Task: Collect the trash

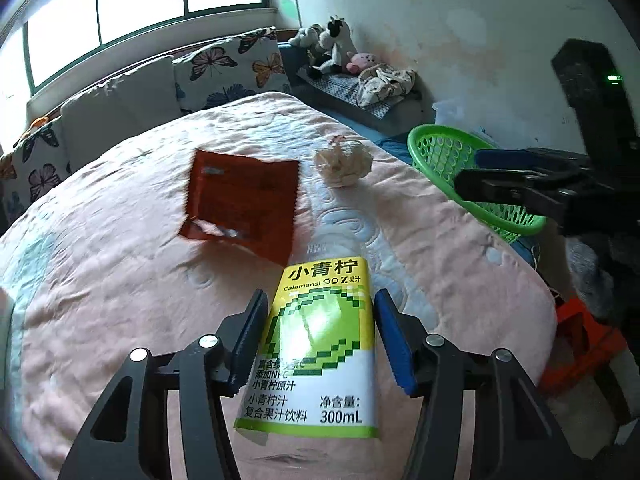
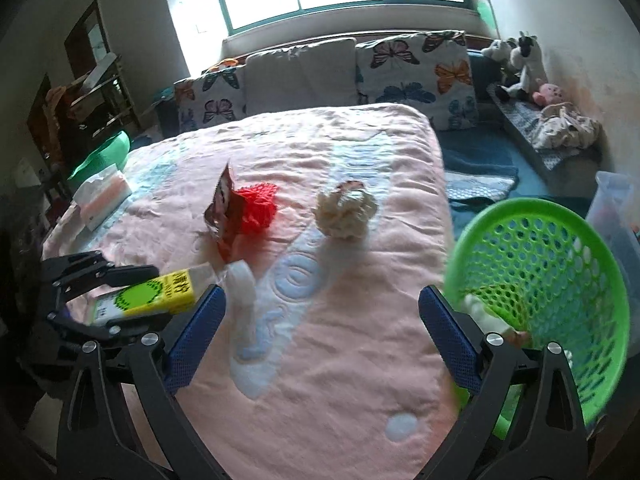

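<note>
A clear juice bottle with a yellow-green label (image 1: 320, 340) lies on the pink bed cover between the fingers of my left gripper (image 1: 320, 312); the pads sit close beside it with small gaps. It also shows in the right wrist view (image 2: 152, 296) with the left gripper around it. A red snack wrapper (image 1: 240, 204) (image 2: 240, 212) and a crumpled paper ball (image 1: 344, 162) (image 2: 346, 210) lie farther on. My right gripper (image 2: 320, 328) is open and empty over the bed, beside a green basket (image 2: 552, 280) (image 1: 460, 164).
A tissue pack (image 2: 102, 196) lies at the bed's left edge. Butterfly pillows (image 2: 412, 68) line the far end under the window. Stuffed toys (image 1: 332, 46) sit in the corner. An orange stool (image 1: 580, 344) stands right of the bed.
</note>
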Demonstrator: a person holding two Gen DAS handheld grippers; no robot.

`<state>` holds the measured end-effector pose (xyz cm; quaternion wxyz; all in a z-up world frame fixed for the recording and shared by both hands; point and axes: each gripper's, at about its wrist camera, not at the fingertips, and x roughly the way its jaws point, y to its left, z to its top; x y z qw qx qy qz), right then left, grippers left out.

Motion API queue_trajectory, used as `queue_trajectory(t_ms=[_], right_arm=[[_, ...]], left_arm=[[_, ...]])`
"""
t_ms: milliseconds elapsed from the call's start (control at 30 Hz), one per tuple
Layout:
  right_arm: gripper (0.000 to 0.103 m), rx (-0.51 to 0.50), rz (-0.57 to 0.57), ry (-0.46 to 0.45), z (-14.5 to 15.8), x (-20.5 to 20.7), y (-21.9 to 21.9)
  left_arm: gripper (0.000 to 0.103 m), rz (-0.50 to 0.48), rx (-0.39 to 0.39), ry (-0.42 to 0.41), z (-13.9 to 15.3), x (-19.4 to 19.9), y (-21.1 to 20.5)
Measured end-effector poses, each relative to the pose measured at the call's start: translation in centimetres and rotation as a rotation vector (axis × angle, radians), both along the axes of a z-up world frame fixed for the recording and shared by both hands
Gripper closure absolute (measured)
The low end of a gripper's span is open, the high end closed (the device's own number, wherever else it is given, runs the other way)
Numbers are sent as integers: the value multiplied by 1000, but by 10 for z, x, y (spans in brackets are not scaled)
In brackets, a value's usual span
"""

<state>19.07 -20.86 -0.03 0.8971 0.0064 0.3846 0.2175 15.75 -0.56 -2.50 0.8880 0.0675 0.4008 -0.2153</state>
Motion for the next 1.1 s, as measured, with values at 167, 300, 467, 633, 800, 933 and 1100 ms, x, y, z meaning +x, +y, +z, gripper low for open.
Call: queue_trajectory(t_ms=[167, 300, 467, 633, 800, 933, 1100], right_arm=[[12, 6, 33, 4, 0, 9, 19], [19, 10, 70, 9, 0, 18, 37], [25, 4, 108, 17, -3, 32, 60], [25, -3, 131, 14, -2, 37, 75], [25, -8, 137, 9, -2, 35, 79], [25, -8, 134, 9, -2, 34, 77], [25, -16, 142, 10, -1, 33, 78]], left_arm=[[51, 22, -12, -5, 6, -15, 18], [83, 43, -33, -3, 9, -23, 34], [86, 79, -81, 36, 6, -18, 53], [86, 99, -108, 58, -2, -20, 65], [82, 115, -117, 54, -3, -24, 73], [56, 147, -126, 48, -1, -24, 81], [51, 163, -109, 20, 2, -29, 86]])
